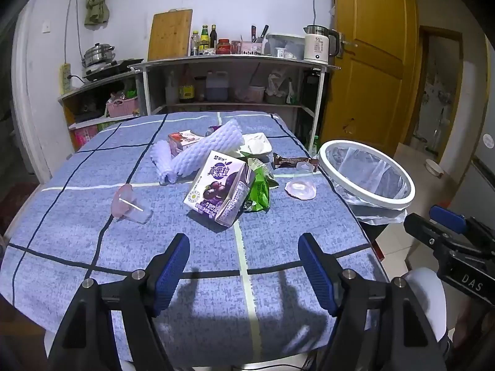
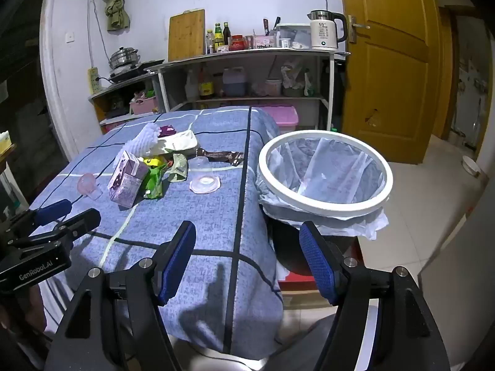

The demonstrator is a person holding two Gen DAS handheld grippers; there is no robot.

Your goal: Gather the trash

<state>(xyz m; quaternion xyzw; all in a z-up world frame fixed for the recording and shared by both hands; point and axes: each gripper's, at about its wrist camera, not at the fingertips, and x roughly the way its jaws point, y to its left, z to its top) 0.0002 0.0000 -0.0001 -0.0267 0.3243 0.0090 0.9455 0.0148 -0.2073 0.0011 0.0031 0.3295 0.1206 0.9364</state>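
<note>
Your left gripper (image 1: 243, 266) stood wide over the near edge of the table (image 1: 77, 247), nothing between its pads. Your right gripper (image 2: 247, 259) was just as wide and empty, hanging over the table's near right corner. Past them, toward the middle, a purple milk carton (image 1: 216, 188) lay tilted, touching a green wrapper (image 1: 260, 190). A clear cup with a straw (image 1: 130, 202) lay on its side toward the left edge, apart from the carton. Another clear cup (image 1: 301, 182) sat upside down near the right edge. Farther back lay white foam netting (image 1: 198, 154), a chocolate wrapper (image 1: 294, 160) and a white pouch (image 1: 258, 143). The lined trash bin (image 2: 324, 173) stood just beside the table's right edge.
</note>
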